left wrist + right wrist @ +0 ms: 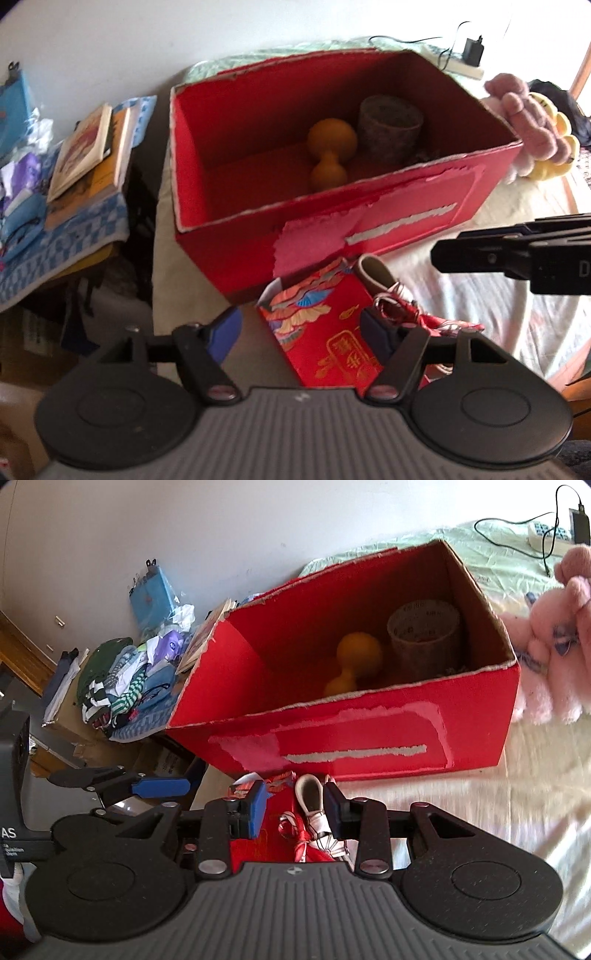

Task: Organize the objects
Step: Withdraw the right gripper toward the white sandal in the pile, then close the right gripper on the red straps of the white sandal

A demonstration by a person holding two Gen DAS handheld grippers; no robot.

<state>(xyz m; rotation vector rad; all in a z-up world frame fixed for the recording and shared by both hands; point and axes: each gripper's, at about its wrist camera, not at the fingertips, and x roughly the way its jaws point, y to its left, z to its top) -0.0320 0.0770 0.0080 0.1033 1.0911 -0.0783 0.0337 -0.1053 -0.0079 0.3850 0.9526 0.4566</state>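
Blue fingers (pixel 223 334) of the left gripper (pixel 301 334) stand wide apart and hold nothing. They hang over a red paper bag (pixel 325 332) with gold writing and bright fan shapes. The bag looks smooth and shiny.

Just right of the bag lies a small shoe (pixel 384 288). It is white and red with laces. Its round opening faces the box, and its long side runs from the box back toward the grippers. In the right wrist view, the shoe (pixel 314 808) sits between the right gripper's (pixel 295 806) blue fingers (pixel 256 808). They are fairly close together, one on each side of the shoe, but I cannot tell if they squeeze it.

Behind the bag and shoe stands a big red cardboard box (pixel 369 218) with no lid. Its top edges are torn and rough, and white strips show where paper peeled off the front. Inside, toward the right end, lies an orange gourd (pixel 330 158), smooth, with two round bumps. Beside it, deeper in the right corner, stands a round gray cup (pixel 389 127).

Right of the box lies a fluffy pink soft toy (pixel 524 125), touching the box. Everything rests on a pale wrinkly sheet (pixel 480 295).
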